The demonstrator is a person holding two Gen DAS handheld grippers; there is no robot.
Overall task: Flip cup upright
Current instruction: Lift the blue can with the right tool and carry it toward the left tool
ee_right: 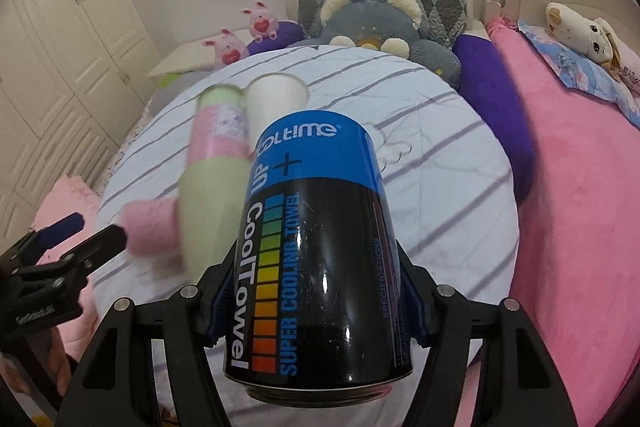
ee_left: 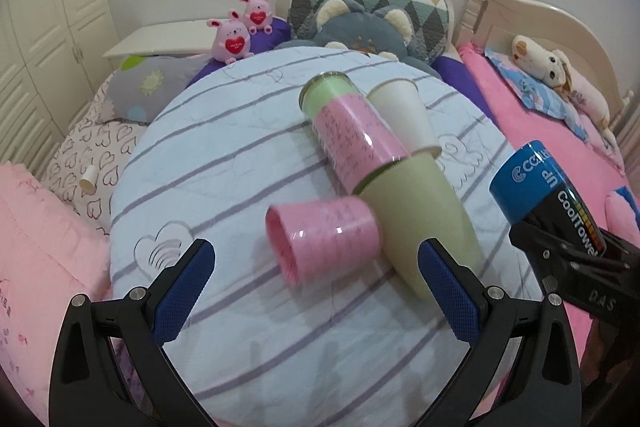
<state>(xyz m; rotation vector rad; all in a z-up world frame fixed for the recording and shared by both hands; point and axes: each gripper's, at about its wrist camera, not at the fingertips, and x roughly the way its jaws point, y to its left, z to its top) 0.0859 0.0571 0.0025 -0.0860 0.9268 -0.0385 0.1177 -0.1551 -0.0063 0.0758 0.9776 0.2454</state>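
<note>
Striped round quilt (ee_left: 248,155) spread over the bed, carrying a cluster of tipped cups. Blue-and-black CoolTowel canister (ee_right: 316,247) clamped between the fingers of the right gripper (ee_right: 316,311), raised above the quilt. Green cup (ee_left: 420,215) on its side, touching pink-wrapped glass (ee_left: 344,131) and white cup (ee_left: 404,115). Small pink cup (ee_left: 324,235) lying sideways just ahead of the left gripper (ee_left: 316,291), fingers spread wide, gripping nothing.

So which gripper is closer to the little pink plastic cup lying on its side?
Left. The left gripper is open right in front of the little pink plastic cup, fingers either side. The right gripper is off to the right, clamped on a blue-and-black canister.
</note>
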